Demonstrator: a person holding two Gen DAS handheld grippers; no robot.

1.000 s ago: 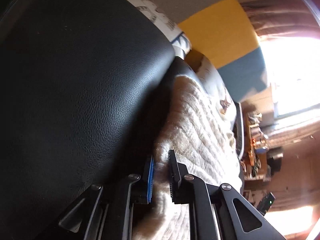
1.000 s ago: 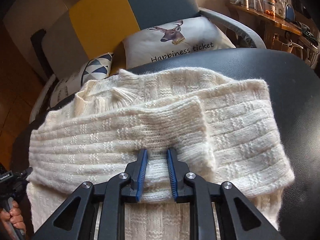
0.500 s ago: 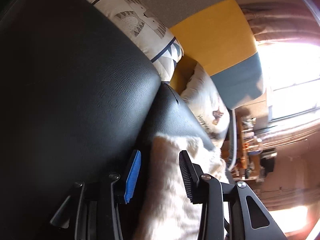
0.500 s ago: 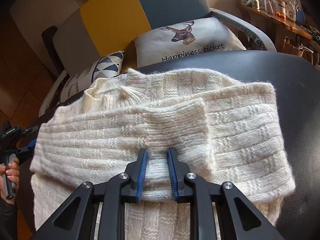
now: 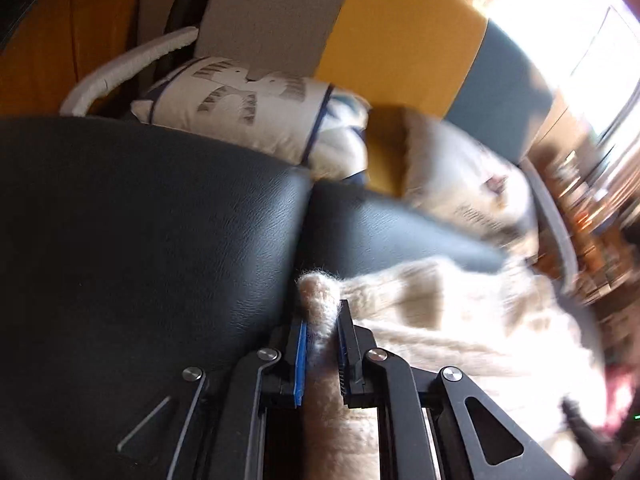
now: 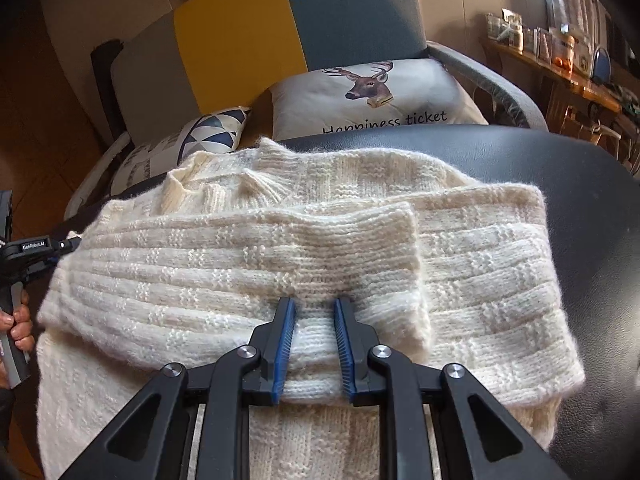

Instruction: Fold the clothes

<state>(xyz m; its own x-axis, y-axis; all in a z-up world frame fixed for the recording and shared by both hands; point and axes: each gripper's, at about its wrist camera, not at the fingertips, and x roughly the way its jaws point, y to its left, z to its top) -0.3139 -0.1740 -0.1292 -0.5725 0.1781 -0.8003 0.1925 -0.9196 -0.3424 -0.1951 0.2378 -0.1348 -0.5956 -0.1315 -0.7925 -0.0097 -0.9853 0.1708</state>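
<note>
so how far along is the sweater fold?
Done: both sleeves lie folded across the cream sweater on the black seat. In hand: left tongs pinch its edge; right tongs clamp the sleeve layers. Left: fold the body over; the hem end still hangs toward the camera.

Sweater (image 6: 224,264) — fuzzy ribbed cream knit; seat (image 5: 140,220) — glossy grained black, probably leather.

Left wrist view: sweater (image 5: 460,320) and shelf clutter (image 5: 592,216) at 3 o'clock motion-blurred. Right wrist view: sweater hem cut off at 6 o'clock; hand (image 6: 18,324) cropped at 9 o'clock.
</note>
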